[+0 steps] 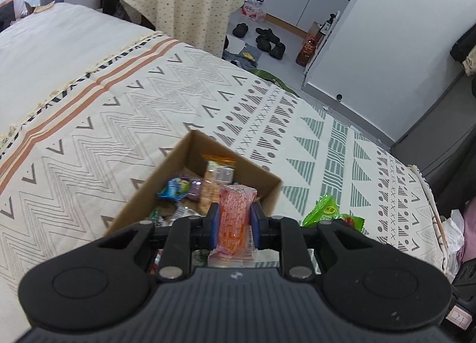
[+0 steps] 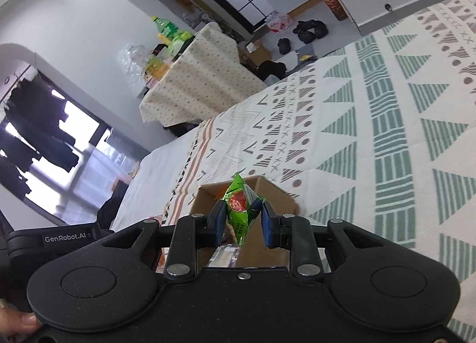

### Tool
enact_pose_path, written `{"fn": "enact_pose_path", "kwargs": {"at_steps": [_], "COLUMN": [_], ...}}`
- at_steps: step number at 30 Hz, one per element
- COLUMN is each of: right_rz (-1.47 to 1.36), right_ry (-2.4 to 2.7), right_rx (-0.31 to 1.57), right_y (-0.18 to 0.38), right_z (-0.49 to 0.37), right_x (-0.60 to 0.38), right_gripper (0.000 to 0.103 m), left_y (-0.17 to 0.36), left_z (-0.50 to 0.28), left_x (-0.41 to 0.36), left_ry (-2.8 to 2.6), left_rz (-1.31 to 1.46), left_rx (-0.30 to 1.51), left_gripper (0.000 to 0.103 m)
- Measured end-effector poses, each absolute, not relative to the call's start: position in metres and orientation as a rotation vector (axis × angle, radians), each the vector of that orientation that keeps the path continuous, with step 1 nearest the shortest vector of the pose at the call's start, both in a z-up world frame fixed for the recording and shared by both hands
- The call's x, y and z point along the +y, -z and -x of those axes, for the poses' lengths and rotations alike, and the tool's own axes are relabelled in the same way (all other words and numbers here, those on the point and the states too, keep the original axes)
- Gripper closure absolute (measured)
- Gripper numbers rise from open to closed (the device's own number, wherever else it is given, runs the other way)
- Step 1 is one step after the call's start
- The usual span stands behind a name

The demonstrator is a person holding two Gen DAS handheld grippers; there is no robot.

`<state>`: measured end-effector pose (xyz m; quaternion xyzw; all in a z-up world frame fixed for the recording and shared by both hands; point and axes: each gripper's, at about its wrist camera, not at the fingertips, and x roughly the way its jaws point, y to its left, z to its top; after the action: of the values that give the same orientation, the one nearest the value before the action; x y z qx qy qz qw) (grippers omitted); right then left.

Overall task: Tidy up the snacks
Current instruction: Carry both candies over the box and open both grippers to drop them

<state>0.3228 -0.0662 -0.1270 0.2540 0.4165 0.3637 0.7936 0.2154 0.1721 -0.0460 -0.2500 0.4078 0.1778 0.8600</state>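
My left gripper is clamped on a translucent orange-red plastic snack packet, held over the near end of the open brown cardboard box on the patterned bed cover; my right gripper pinches a crinkly green foil snack bag just above the same box; both are light, soft, slippery film, so grip mid-body, not the seams; box floor and the packets' lower ends are hidden behind my fingers.
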Motion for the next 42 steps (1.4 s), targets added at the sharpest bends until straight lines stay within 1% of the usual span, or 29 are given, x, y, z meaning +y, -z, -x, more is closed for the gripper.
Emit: {"fn": "enact_pose_path", "kwargs": {"at_steps": [7,14,20,22,25,32,34,36,37,38,40,42], "right_rz": [-0.495,-0.449,-0.426,-0.424,-0.415,-0.422,-0.420,-0.415,-0.430,-0.437,-0.436,-0.450], "right_ry": [-0.816,-0.831,-0.831,-0.826,-0.827,-0.833,-0.839,-0.809,-0.804,-0.787,-0.738,-0.717], "right_rx": [0.864,0.874,0.910,0.926,0.946,0.987,0.994,1.013,1.029,1.045,1.048,1.041], "right_y": [0.115,0.115,0.122,0.123,0.124,0.124,0.123,0.123,0.126,0.128,0.130,0.129], "right_z": [-0.311,-0.300,-0.295,-0.293,-0.286,-0.273,-0.268,-0.264,-0.262,-0.261,-0.258,-0.252], "right_x": [-0.039,-0.012,0.011,0.016,0.024,0.040,0.043,0.044,0.043,0.042,0.037,0.030], "right_gripper": [0.078,0.078,0.078,0.078,0.078,0.078,0.078,0.074,0.074,0.070,0.065,0.065], "left_y": [0.057,0.083,0.092,0.094,0.096,0.096,0.094,0.092,0.090,0.089,0.086,0.083], "left_z": [-0.207,-0.205,-0.209,-0.209,-0.210,-0.211,-0.210,-0.207,-0.205,-0.203,-0.196,-0.189], "left_x": [0.205,0.230,0.250,0.257,0.266,0.274,0.273,0.271,0.271,0.271,0.270,0.270], "left_ry": [-0.346,-0.335,-0.310,-0.300,-0.283,-0.239,-0.229,-0.219,-0.215,-0.217,-0.228,-0.229], "left_rz": [0.577,0.625,0.624,0.627,0.628,0.612,0.605,0.591,0.583,0.578,0.574,0.572], "left_rx": [0.880,0.927,0.969,0.970,0.975,0.986,0.989,0.985,0.981,0.976,0.965,0.960], "left_gripper": [0.082,0.081,0.071,0.063,0.057,0.049,0.041,0.037,0.033,0.032,0.028,0.026]}}
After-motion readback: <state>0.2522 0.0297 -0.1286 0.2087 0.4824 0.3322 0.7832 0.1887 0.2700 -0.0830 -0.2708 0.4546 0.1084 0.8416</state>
